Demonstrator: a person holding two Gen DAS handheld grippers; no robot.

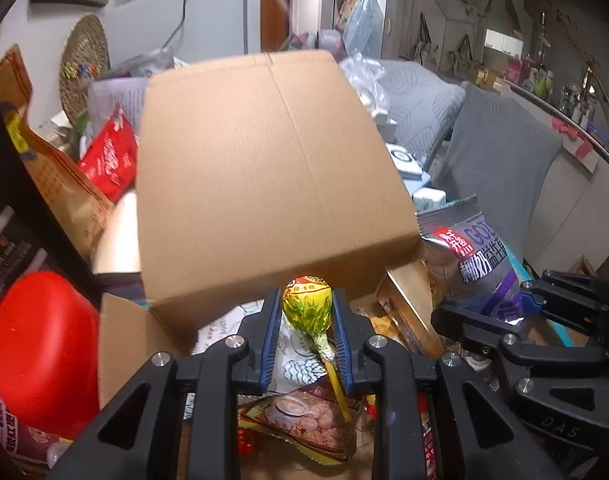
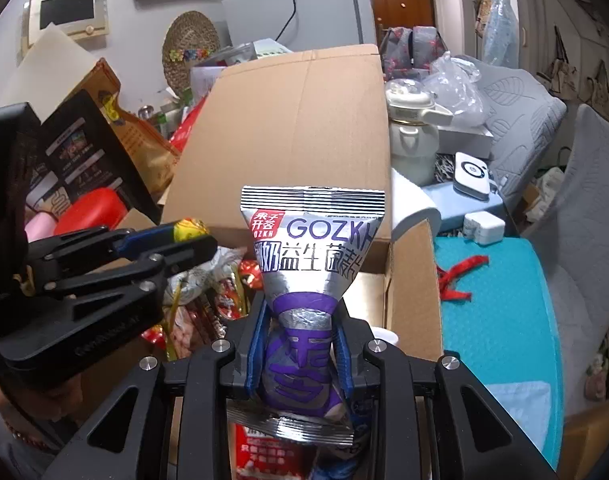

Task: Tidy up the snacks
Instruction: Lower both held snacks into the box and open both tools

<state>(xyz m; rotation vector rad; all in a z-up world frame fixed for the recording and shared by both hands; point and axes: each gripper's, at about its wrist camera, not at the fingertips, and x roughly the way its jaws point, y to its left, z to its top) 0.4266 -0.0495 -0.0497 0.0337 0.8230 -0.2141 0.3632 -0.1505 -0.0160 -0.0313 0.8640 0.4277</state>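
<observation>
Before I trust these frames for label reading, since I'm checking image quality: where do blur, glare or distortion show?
Left wrist view: the cardboard box looks softly blurred, ceiling lights streak, edges bend and darken; the lollipop in the left gripper stays fairly sharp. Right wrist view: crisper, the silver snack packet in the right gripper is readable with mild foil sheen; corners vignette.

Two grippers: left gripper [image 1: 307, 312] and right gripper [image 2: 300, 332]. One lollipop [image 1: 306, 300]. One silver-purple packet [image 2: 310, 248]. One cardboard box [image 1: 264, 168]. One red pouch [image 1: 110, 156]. One woven mat [image 2: 190, 46] on the wall. One white kettle [image 2: 410, 136]. One fridge [image 2: 296, 12]. Loose snacks in the box are too jumbled to count.
</observation>
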